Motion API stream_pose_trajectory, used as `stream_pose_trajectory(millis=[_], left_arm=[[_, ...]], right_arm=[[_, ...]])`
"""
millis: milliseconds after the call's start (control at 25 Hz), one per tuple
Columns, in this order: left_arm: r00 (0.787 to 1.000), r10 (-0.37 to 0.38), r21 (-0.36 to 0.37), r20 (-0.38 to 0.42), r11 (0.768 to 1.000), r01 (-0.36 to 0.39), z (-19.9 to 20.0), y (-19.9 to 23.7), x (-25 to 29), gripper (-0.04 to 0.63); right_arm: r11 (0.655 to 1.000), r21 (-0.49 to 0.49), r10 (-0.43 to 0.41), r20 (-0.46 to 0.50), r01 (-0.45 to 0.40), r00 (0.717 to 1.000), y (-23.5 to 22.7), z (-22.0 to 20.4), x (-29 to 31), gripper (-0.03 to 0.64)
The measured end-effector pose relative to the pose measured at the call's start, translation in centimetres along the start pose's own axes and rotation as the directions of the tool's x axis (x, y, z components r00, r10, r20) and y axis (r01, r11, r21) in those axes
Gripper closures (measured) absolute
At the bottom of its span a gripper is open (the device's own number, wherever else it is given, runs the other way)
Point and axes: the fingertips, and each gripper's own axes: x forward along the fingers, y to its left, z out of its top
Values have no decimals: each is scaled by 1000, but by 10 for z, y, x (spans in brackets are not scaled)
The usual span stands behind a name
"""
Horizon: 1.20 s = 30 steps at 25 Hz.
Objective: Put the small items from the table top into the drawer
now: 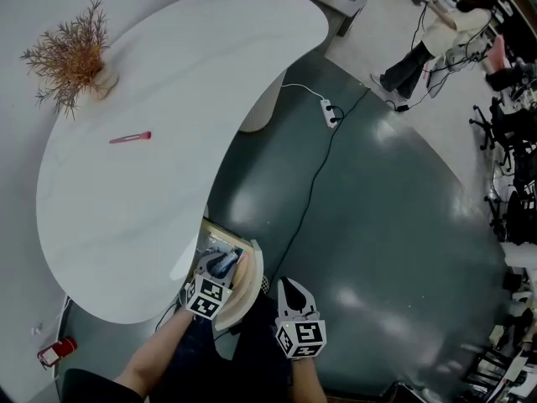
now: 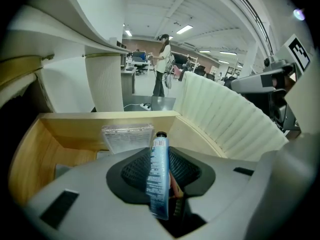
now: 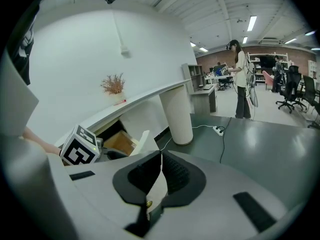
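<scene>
While the right tongs sit closed, the left tongs clamp a pale-blue, black-capped tube.

Small blue-and-white tube with black cap, printed label, pinched upright between the fingers of the left gripper, cap end pointing away, held over the open drawer. Drawer is pulled out from under the tabletop; light wood inside, curved white ribbed front. Clear flat plastic packet with printed text leans against the drawer's back wall, just beyond the tube. In the head view the tube shows above the drawer near the tabletop's near edge. Slim red pen-like item lies flat on the white tabletop, well apart from the drawer; can't tell exactly what it is.
</scene>
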Motion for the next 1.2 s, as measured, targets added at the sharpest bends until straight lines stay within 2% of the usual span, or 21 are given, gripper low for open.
stream_pose_trajectory(millis=[360, 560, 840, 1200], left_arm=[[1000, 7, 19, -18, 1000, -6, -2, 4, 14, 474], [1000, -10, 27, -14, 1000, 10, 0, -1, 14, 474], [998, -29, 25, -47, 999, 30, -2, -2, 12, 451], [1000, -16, 61, -13, 998, 17, 15, -4, -5, 451]], right_arm=[[1000, 6, -10, 4, 10, 1000, -6, -5, 5, 586], [1000, 6, -14, 6, 14, 1000, -8, -3, 5, 586], [1000, 5, -12, 9, 12, 1000, -1, 0, 5, 586], [1000, 3, -11, 8, 11, 1000, 11, 2, -6, 586]])
